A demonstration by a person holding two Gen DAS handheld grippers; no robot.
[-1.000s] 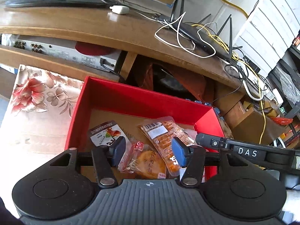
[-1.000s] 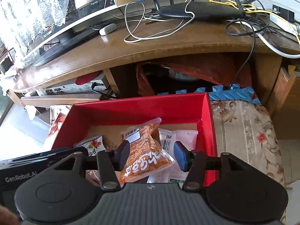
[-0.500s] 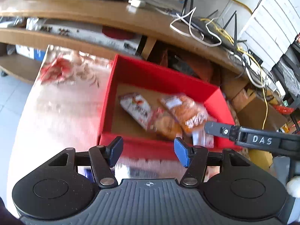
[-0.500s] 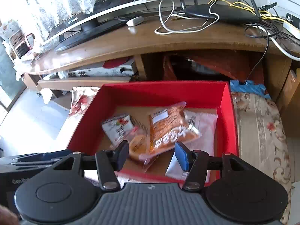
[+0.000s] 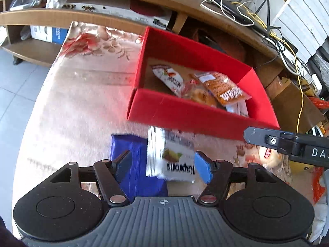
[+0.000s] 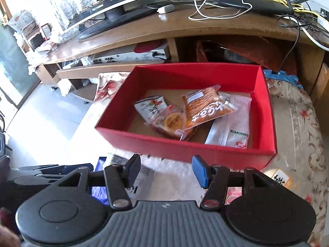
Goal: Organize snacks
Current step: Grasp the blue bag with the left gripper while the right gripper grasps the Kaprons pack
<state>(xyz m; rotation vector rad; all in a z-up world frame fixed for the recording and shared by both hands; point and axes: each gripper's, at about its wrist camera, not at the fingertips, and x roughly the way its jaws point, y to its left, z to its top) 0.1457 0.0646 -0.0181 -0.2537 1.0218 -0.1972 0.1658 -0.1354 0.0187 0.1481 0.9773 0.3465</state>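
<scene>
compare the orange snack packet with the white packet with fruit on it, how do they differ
The orange snack packet lies inside the red box, atop other snacks; the white fruit packet lies outside, on the floral cloth beside a blue packet. Orange versus white wrapper. Both are sealed snacks.

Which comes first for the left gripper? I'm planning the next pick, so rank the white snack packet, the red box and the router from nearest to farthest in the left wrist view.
1. White snack packet: between the left gripper fingers, on the cloth.
2. Red box: just beyond, slightly right.
3. Router: far back right, on the wooden desk.
</scene>
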